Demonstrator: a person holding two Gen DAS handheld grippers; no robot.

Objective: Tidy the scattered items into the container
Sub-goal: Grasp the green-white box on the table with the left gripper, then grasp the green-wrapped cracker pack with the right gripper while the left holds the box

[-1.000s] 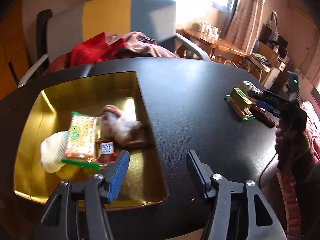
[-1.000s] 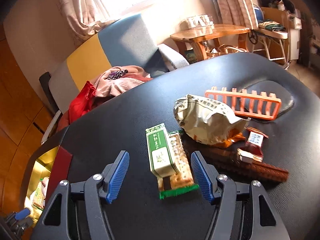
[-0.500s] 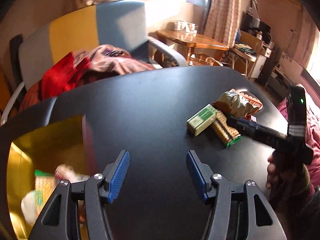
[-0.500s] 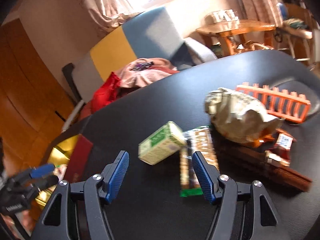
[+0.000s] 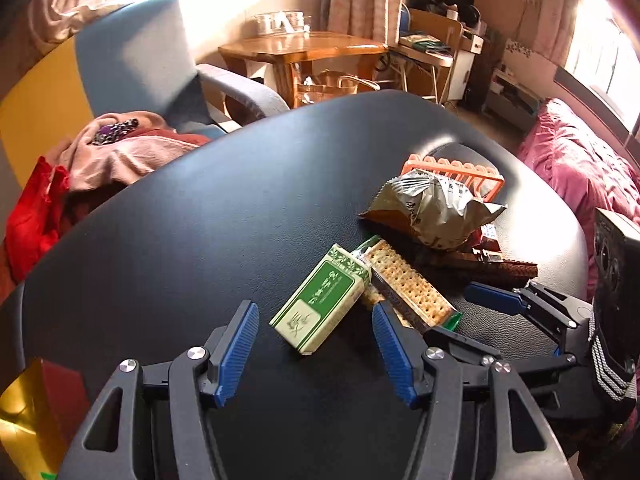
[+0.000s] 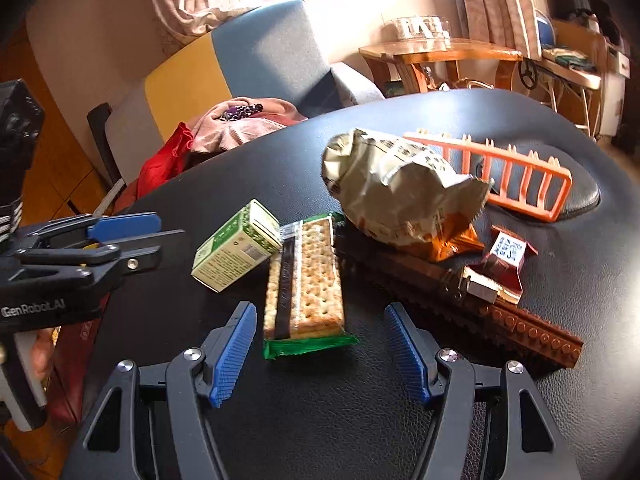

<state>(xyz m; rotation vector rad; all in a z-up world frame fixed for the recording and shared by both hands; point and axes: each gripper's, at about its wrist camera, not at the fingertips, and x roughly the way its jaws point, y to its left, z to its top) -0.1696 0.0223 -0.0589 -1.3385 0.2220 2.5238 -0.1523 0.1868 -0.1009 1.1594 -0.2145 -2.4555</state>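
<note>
A small green box (image 5: pixel 322 303) (image 6: pixel 236 250) lies on the black table (image 5: pixel 200 240) between the open fingers of my left gripper (image 5: pixel 314 350), just ahead of them. A cracker pack (image 6: pixel 306 284) (image 5: pixel 408 288) lies beside it, just ahead of my open, empty right gripper (image 6: pixel 320 356). A crumpled snack bag (image 6: pixel 400 192) (image 5: pixel 432 208), a brown brick strip (image 6: pixel 500 316), a small red wrapper (image 6: pixel 504 256) and an orange rack (image 6: pixel 516 172) lie behind. Only a corner of the gold container (image 5: pixel 16 420) shows at the lower left.
A blue-and-yellow armchair (image 6: pixel 248 68) with pink and red clothes (image 5: pixel 120 152) stands behind the table. A wooden side table (image 5: pixel 304 48) and a pink bed (image 5: pixel 580 160) are farther off. The right gripper's body (image 5: pixel 560 320) shows at the left wrist view's right edge.
My left gripper has swung right from over the gold container to the green box. The green box has turned off the cracker pack. My right gripper has drawn closer to the cracker pack.
</note>
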